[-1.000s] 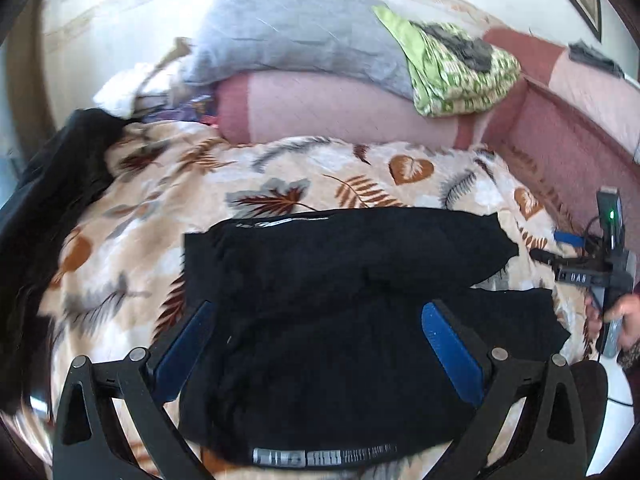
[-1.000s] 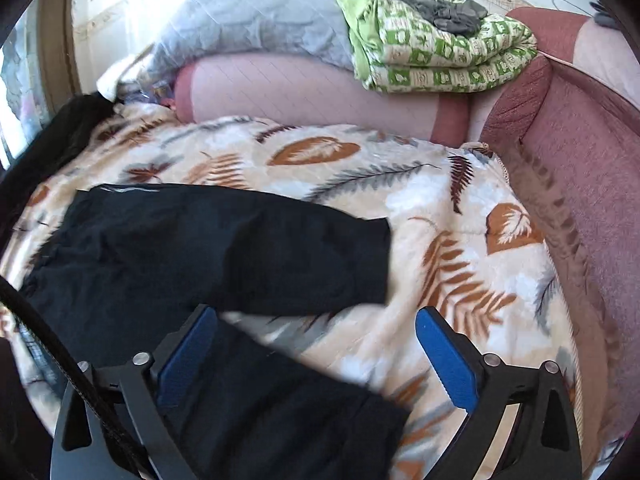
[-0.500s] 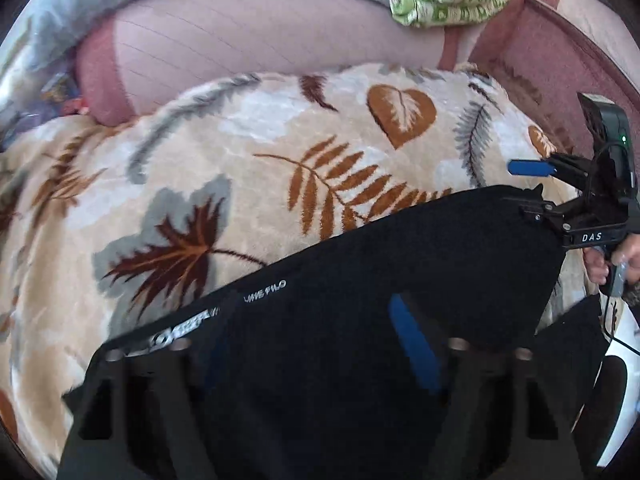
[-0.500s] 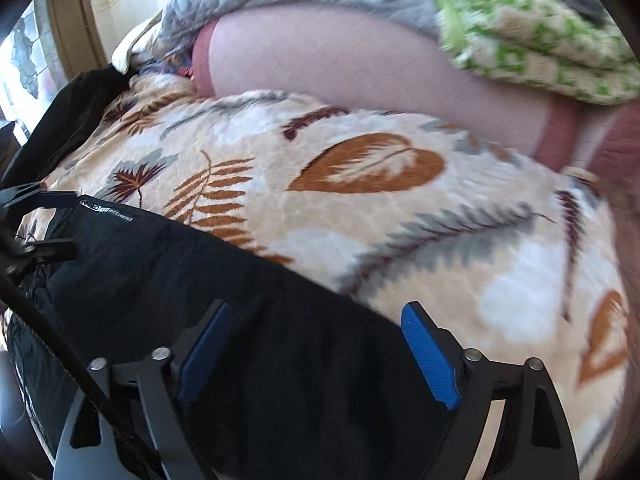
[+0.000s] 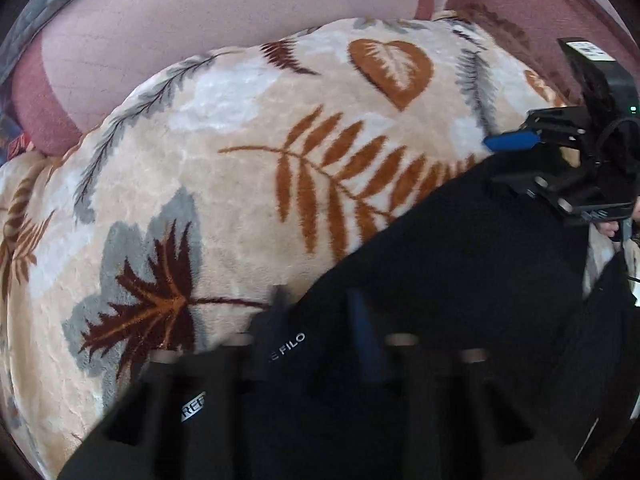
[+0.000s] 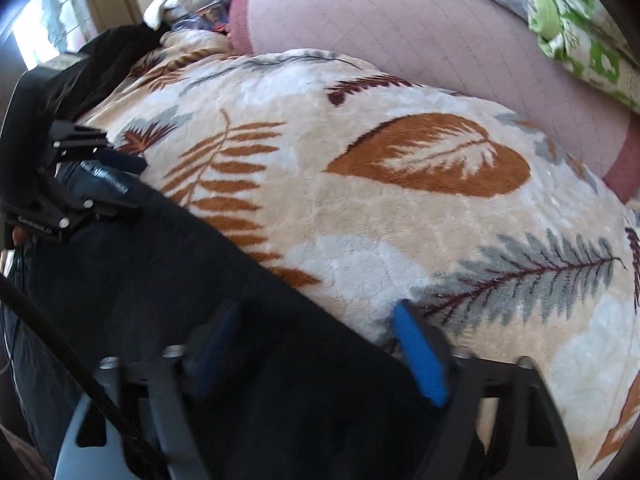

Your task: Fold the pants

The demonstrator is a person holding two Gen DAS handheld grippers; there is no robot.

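Black, matte knit fabric fills the lower part of both views: the pants (image 5: 460,248) lie on the plush leaf-print blanket (image 5: 224,184), their far edge running along it toward the pink bolster (image 5: 208,20). Your left tool (image 5: 320,332) looks clenched on the waistband corner, printed lettering showing between its blue pads. Your right tool (image 6: 316,344) straddles the far edge at the other end, one pad on cloth, one over the blanket; you cannot tell whether it has bitten yet. Holding both ends of one edge lets you carry it over evenly. Soft pile may drag the limp cloth.
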